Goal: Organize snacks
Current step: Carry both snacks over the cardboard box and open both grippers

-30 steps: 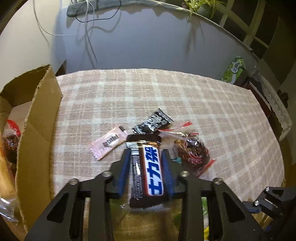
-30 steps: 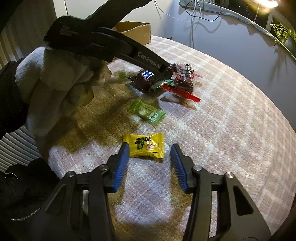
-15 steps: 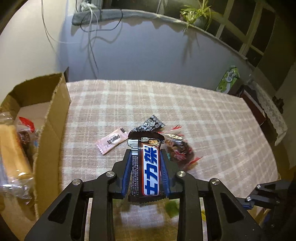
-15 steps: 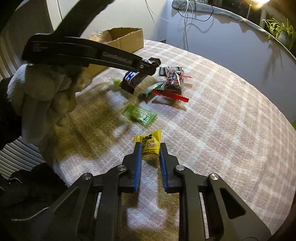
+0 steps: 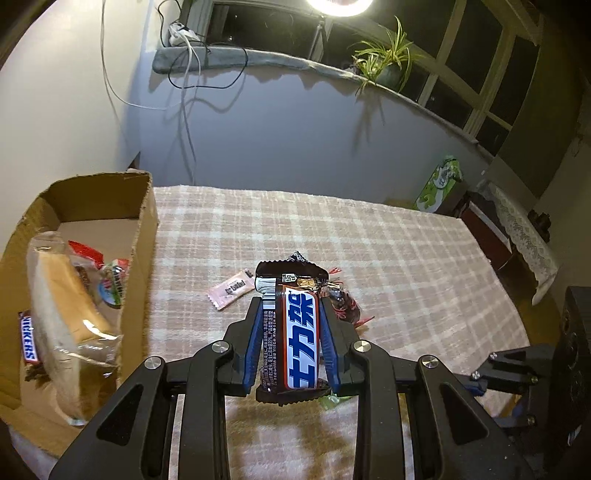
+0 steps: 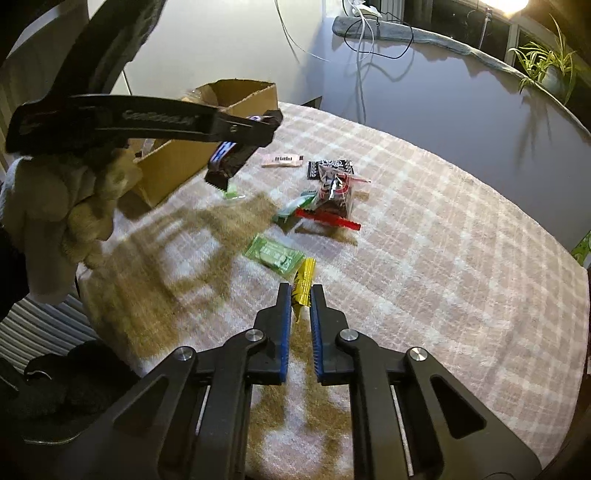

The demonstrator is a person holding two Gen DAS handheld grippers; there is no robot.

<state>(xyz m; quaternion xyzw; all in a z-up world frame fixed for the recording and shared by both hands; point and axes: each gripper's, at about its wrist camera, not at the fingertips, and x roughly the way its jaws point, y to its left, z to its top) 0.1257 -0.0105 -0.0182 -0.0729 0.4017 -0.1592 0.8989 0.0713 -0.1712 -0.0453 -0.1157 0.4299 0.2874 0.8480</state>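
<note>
On table: six loose snacks.

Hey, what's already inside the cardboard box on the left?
The cardboard box holds a clear-wrapped bread loaf, a Snickers bar and red-and-green wrapped snacks. Whatever lies beneath them is covered.

We are seeing a bright lamp glaring overhead, warm light casting long gripper shadows across the checked tablecloth; fisheye edges are bending and darkening, and the left hand is blurring.
</note>
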